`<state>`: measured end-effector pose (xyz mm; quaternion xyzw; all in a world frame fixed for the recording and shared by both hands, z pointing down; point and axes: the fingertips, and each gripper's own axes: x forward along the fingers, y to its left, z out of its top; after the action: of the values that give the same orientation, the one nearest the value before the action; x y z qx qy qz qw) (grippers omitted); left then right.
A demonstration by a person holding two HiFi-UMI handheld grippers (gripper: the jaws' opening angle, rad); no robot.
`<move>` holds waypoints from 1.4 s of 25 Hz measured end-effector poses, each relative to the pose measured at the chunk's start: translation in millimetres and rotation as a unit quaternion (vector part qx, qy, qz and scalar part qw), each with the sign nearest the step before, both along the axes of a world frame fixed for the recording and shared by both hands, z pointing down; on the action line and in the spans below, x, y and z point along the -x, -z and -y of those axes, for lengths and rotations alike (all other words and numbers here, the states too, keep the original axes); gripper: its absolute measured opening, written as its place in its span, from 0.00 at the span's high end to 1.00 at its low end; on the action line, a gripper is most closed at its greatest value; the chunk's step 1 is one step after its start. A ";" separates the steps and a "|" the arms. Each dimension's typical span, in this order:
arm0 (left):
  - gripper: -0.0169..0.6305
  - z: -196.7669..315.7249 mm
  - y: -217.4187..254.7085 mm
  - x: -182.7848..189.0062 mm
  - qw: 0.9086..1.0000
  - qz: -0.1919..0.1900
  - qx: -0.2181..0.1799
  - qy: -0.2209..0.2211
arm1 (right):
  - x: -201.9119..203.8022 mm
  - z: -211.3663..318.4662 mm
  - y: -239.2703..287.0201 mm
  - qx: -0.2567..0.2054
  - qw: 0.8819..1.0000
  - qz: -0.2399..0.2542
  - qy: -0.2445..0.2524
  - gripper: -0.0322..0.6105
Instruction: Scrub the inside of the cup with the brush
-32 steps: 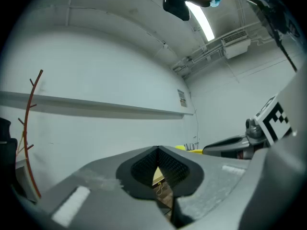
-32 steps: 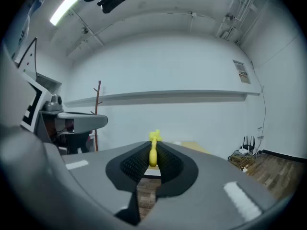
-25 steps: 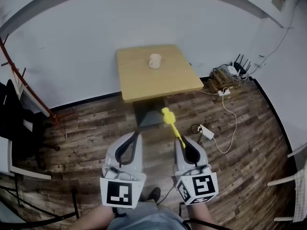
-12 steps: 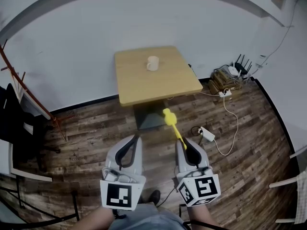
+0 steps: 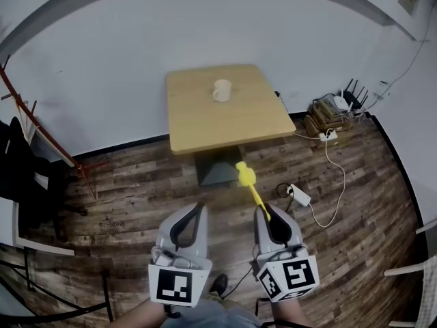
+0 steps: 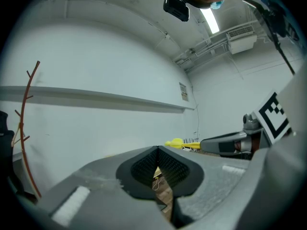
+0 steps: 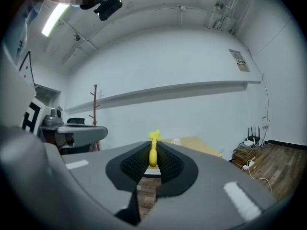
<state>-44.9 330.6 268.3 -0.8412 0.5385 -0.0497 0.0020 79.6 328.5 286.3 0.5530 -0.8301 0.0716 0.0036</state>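
A white cup [image 5: 221, 89] stands upright on a small wooden table [image 5: 198, 121] by the far wall, well ahead of both grippers. My right gripper [image 5: 265, 212] is shut on the handle of a yellow brush [image 5: 247, 180], whose head points toward the table. In the right gripper view the brush [image 7: 153, 150] sticks out between the closed pads, with the cup [image 7: 176, 141] far beyond it. My left gripper [image 5: 199, 208] hangs beside it, shut and empty. In the left gripper view its jaws [image 6: 157, 151] meet with nothing between them, and the brush [image 6: 178, 143] shows at the right.
Wooden floor lies between me and the table. A red coat stand [image 5: 34, 115] and a dark chair [image 5: 20, 183] stand at the left. Boxes with a router [image 5: 333, 109], a power strip [image 5: 299, 195] and a white cable lie at the right.
Both grippers have slid lower and a little to the right in the head view, the brush still held. The cup and table stay far ahead.
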 end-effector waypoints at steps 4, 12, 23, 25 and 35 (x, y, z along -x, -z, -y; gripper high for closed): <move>0.94 34.5 -6.8 4.3 1.000 -0.004 0.008 0.002 | 3.2 29.7 -8.3 0.008 1.000 -0.003 0.002 0.89; 0.94 127.6 -9.6 14.4 1.000 -0.002 0.007 -0.012 | 13.4 117.8 -15.9 0.018 1.000 -0.004 -0.010 0.89; 0.94 226.7 11.5 18.0 0.999 -0.017 -0.010 -0.045 | 15.3 207.4 11.8 0.000 0.999 -0.013 -0.041 0.89; 0.94 237.5 12.3 16.9 0.999 -0.017 -0.010 -0.047 | 13.1 217.0 13.9 -0.001 0.999 -0.015 -0.045 0.89; 0.94 292.7 -5.4 -6.2 0.999 -0.012 0.007 -0.038 | -10.1 273.2 1.7 0.006 0.999 -0.015 -0.037 0.89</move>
<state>-38.7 37.9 273.7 -0.8615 0.5058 -0.0437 -0.0084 89.7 55.3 284.6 0.5840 -0.8087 0.0688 0.0167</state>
